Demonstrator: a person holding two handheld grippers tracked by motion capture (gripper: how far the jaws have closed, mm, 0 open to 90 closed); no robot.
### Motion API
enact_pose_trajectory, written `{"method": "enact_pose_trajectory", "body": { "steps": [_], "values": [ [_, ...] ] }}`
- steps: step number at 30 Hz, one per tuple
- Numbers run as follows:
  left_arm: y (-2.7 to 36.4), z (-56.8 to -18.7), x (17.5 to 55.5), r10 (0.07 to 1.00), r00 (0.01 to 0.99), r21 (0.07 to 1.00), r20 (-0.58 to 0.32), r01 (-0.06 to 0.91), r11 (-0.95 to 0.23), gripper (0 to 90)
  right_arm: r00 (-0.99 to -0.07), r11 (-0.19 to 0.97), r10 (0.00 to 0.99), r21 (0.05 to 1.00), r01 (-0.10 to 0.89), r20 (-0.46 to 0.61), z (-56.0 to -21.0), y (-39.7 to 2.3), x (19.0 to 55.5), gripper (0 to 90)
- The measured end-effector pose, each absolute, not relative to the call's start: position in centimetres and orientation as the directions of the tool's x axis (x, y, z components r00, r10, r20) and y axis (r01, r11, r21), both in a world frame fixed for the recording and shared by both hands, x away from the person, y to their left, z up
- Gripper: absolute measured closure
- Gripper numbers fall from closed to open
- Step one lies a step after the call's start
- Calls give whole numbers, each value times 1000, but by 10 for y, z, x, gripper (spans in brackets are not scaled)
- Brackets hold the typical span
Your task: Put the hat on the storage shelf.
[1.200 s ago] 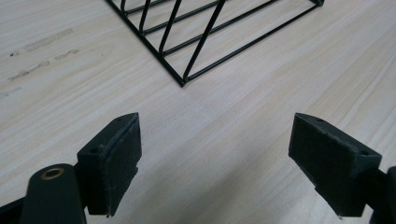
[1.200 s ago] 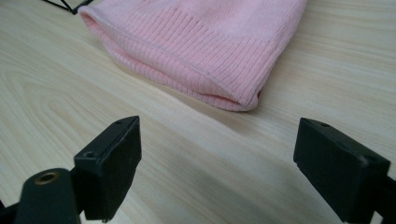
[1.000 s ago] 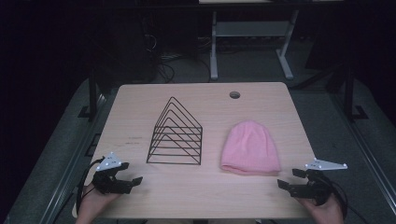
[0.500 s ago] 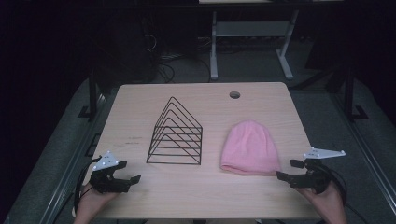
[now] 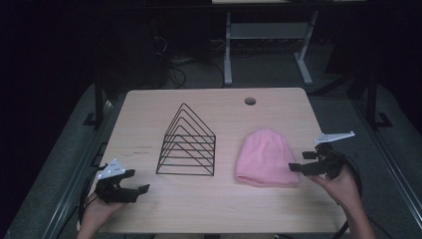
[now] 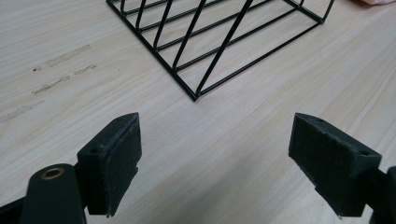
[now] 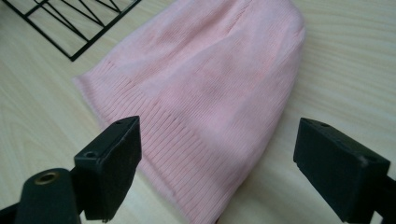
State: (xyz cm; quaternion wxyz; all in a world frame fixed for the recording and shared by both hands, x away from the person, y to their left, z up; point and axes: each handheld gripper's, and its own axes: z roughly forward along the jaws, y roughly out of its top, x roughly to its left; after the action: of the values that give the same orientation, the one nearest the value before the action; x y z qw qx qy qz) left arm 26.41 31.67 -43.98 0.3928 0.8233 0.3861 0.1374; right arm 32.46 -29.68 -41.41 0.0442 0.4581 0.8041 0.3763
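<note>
A pink knitted hat (image 5: 266,157) lies flat on the pale wooden worktop (image 5: 149,107), on its right half, with the ribbed brim toward the person and the rounded crown pointing away. The right tongs (image 5: 298,168) hover just beside the hat's right brim corner, jaws spread wide apart and clamped on nothing; in the right gripper view the hat (image 7: 210,93) sits between and beyond the two black jaws, its brim edge near the left one.

To the left of the hat stands a black wire rack (image 5: 187,143), a row of triangular frames on a rectangular base, upright, near the middle of the worktop. Its slots hold nothing. Hat and rack are near each other but apart.

The left tongs (image 5: 133,185) sit low at the worktop's front left, jaws also wide apart, holding nothing. In the left gripper view the rack's near corner (image 6: 196,95) lies ahead of them on bare wood.
</note>
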Motion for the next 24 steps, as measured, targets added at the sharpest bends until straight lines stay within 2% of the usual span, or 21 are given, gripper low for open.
{"method": "enact_pose_trajectory", "body": {
  "steps": [7,24],
  "values": [
    [315,-441,263,730,675,758,-107,531,-379,172,-569,315,777,614,723,271,-407,-293,359,155],
    [318,-443,263,740,665,753,-104,539,-378,172,-551,348,776,521,779,307,-414,-282,423,188]
  ]
}}
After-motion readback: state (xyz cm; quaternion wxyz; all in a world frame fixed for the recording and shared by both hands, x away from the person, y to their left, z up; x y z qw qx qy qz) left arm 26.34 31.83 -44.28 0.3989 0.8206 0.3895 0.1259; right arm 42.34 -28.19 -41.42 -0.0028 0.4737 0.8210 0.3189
